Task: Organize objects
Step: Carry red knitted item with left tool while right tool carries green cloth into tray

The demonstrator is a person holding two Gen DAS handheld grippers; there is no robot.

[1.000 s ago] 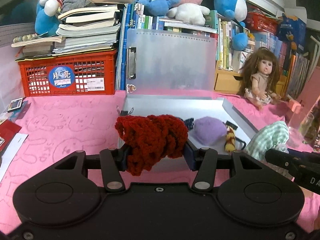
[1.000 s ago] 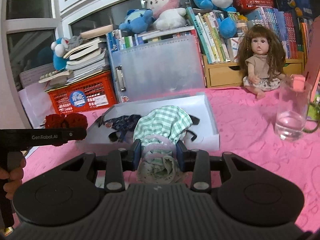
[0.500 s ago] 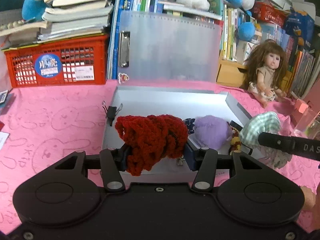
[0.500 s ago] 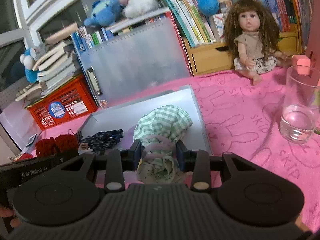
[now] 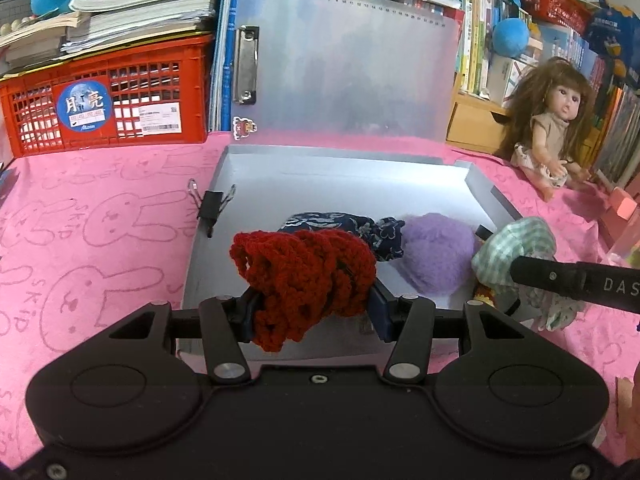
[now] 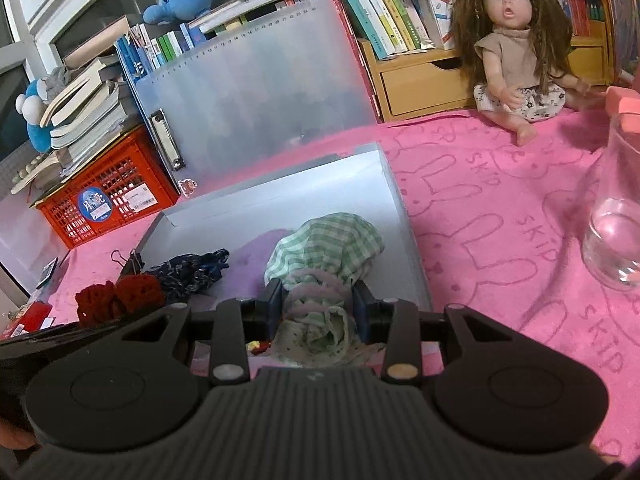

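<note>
Pink bunny-print cloth [image 5: 100, 220] covers the table, with books, a red crate [image 5: 108, 108] and a doll [image 6: 516, 44] along the back. Centre stage, the open grey box [image 5: 320, 184], lid propped upright, holds a navy scrunchie [image 5: 340, 226] and a purple puff [image 5: 436, 256]. Left gripper [image 5: 314, 306] pinches the red scrunchie [image 5: 304, 276] over the box's near edge. Right gripper [image 6: 318, 308] clamps the green bundle [image 6: 324, 248] above the box's right side. Binder clip [image 5: 212, 206] sits on the left wall.
</note>
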